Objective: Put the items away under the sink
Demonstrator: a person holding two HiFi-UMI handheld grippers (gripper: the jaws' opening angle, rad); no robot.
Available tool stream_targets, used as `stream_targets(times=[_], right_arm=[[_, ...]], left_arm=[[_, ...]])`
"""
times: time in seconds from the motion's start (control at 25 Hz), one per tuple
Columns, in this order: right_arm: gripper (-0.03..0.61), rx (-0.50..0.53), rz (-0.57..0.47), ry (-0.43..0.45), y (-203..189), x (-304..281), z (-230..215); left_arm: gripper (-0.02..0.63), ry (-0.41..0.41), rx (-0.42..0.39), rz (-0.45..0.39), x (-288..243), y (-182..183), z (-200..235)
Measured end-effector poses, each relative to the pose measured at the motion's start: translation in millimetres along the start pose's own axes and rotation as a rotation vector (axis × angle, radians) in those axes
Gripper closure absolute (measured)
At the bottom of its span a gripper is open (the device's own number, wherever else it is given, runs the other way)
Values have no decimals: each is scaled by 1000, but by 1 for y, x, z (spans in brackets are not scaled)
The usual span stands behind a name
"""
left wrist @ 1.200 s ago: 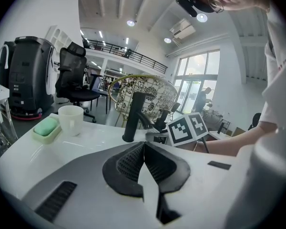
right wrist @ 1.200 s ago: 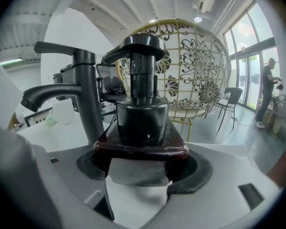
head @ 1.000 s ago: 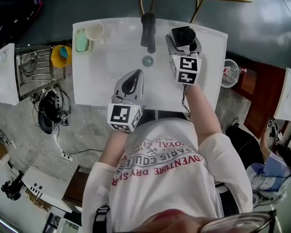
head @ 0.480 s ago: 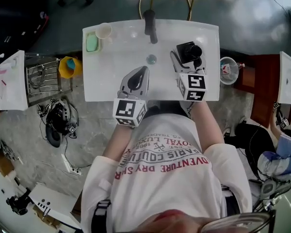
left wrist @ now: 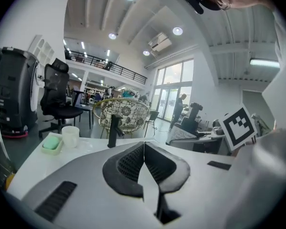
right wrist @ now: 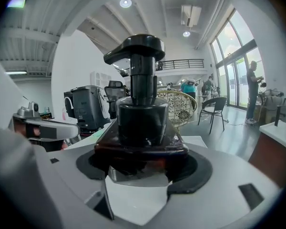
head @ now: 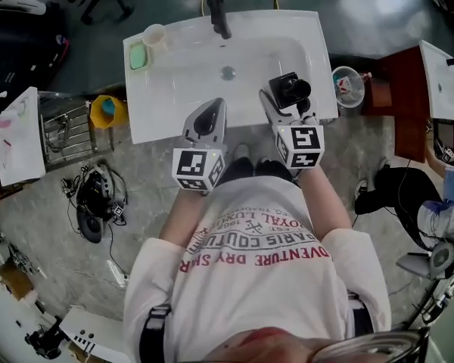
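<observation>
A white sink [head: 174, 104] with a black faucet [head: 218, 15] lies ahead of me. My right gripper [head: 276, 103] hovers over the sink's front right part, shut on a dark pump bottle [head: 291, 89]. In the right gripper view the bottle [right wrist: 142, 104] stands upright between the jaws of the right gripper [right wrist: 143, 168], its black pump head on top. My left gripper [head: 216, 103] is at the sink's front edge. The left gripper [left wrist: 144, 144] is shut and holds nothing, pointing at the faucet [left wrist: 114, 130].
A green soap dish [head: 138, 56] and a white cup [head: 154, 35] sit on the sink's back left corner. A yellow bucket [head: 106, 110] and wire rack [head: 60, 131] stand left of it, a clear container [head: 346, 85] and brown cabinet [head: 390, 89] right. Cables [head: 98, 195] lie on the floor.
The person has stepped back from the sink. Both grippers have drawn back from over the basin to its front edge, the bottle still in the right one.
</observation>
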State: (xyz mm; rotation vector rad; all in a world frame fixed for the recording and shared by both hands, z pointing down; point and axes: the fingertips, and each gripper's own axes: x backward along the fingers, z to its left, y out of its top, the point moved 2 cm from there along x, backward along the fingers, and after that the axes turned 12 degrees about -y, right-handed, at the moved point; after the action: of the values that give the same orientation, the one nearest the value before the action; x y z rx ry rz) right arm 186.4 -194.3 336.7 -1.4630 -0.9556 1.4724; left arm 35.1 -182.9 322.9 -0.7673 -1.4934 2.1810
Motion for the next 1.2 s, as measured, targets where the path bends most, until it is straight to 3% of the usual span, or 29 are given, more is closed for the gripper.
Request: stream_targets(times=[0.4,0.68,0.96,1.2], right_arm=[[212,9,-16,49,-29,105,-10],[212,35,-15,127,-65,191,3],[212,50,33,175,-117,245,25],[212,62,49,216,-158,248,53]], left_arm=[[591,34,-10,-45,49,-24,-83],[591,121,26,-62,125,-71,-152],[591,206,61,-42,191,-118,-180],[591,238,67,-45,212,-148,-170]])
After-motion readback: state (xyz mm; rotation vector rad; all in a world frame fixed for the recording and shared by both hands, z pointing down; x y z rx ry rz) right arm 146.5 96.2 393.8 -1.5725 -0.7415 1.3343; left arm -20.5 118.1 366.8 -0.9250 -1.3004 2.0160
